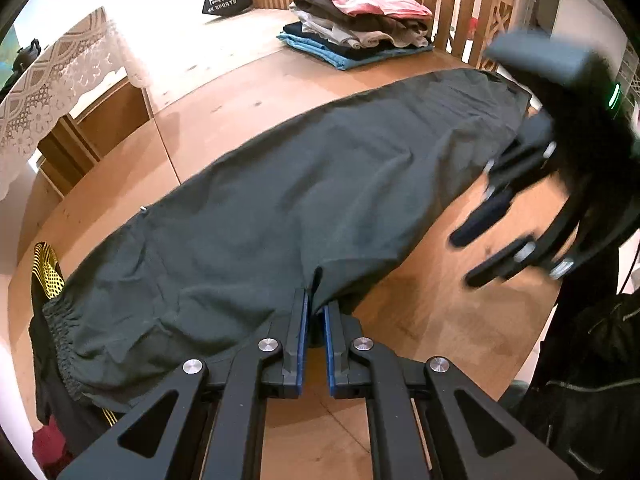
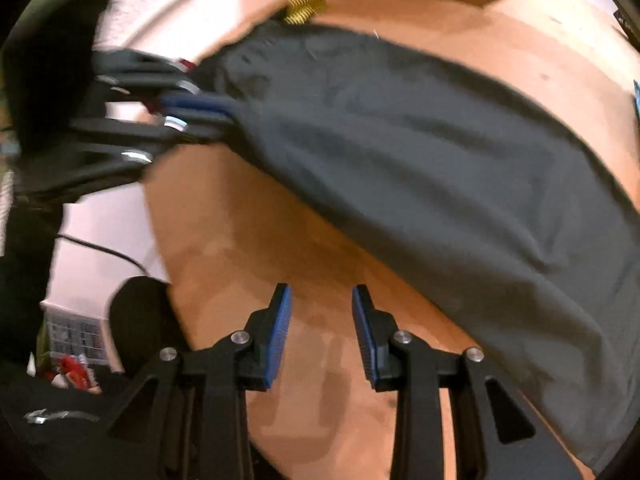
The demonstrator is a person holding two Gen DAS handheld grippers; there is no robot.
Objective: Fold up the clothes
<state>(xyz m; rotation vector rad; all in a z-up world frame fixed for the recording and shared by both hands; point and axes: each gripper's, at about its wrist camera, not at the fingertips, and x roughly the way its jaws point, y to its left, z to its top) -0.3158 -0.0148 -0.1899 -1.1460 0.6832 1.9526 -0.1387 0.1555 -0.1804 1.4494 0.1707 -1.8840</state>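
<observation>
Folding is at the first grip on the dark grey-green cloth trousers, which lie flat on the round wooden table. The left gripper is closed on the near edge of the fabric, close to the elastic waistband at the left. The right gripper stands open over bare wood, holding nothing. In the left wrist view the garment's long axis runs from near left to far right. Judged next: the right gripper must take the leg end.

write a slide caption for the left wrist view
Left claw shut on dark grey trousers spread across wooden table.
</observation>
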